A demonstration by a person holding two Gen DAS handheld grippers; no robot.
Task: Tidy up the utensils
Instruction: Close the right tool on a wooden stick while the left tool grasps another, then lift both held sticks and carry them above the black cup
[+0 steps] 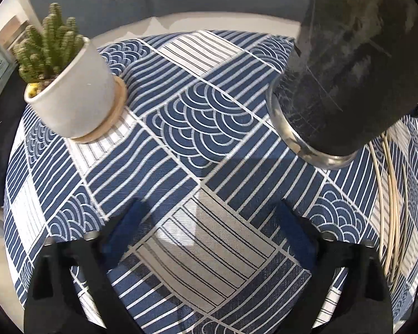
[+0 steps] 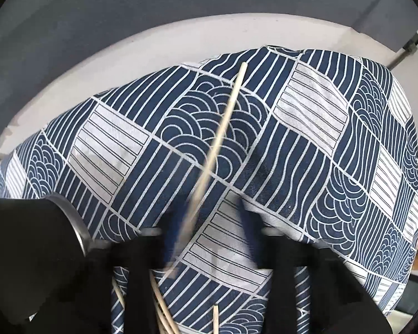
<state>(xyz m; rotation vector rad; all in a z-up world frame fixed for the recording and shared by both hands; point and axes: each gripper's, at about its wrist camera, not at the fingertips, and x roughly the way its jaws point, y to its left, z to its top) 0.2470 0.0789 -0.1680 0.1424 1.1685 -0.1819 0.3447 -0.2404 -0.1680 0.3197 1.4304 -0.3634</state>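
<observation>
In the left wrist view my left gripper (image 1: pixel 210 228) hangs open over the patterned tablecloth (image 1: pixel 197 128), with nothing between its blue pads (image 1: pixel 128 228). A black utensil holder (image 1: pixel 345 78) with a metal rim stands at the upper right. Several pale wooden chopsticks (image 1: pixel 390 194) lie beside it on the cloth. In the right wrist view one chopstick (image 2: pixel 223 128) slants away from my right gripper (image 2: pixel 211 233). Its near end is blurred and rests against the left finger (image 2: pixel 174 231). The blurred fingers stand apart, and cloth shows between them.
A cactus in a white pot (image 1: pixel 75 94) on a wooden saucer stands at the cloth's far left. The holder (image 2: pixel 28 253) fills the lower left of the right wrist view. More chopsticks (image 2: pixel 158 303) lie under the gripper. The table's white edge (image 2: pixel 97 64) curves beyond the cloth.
</observation>
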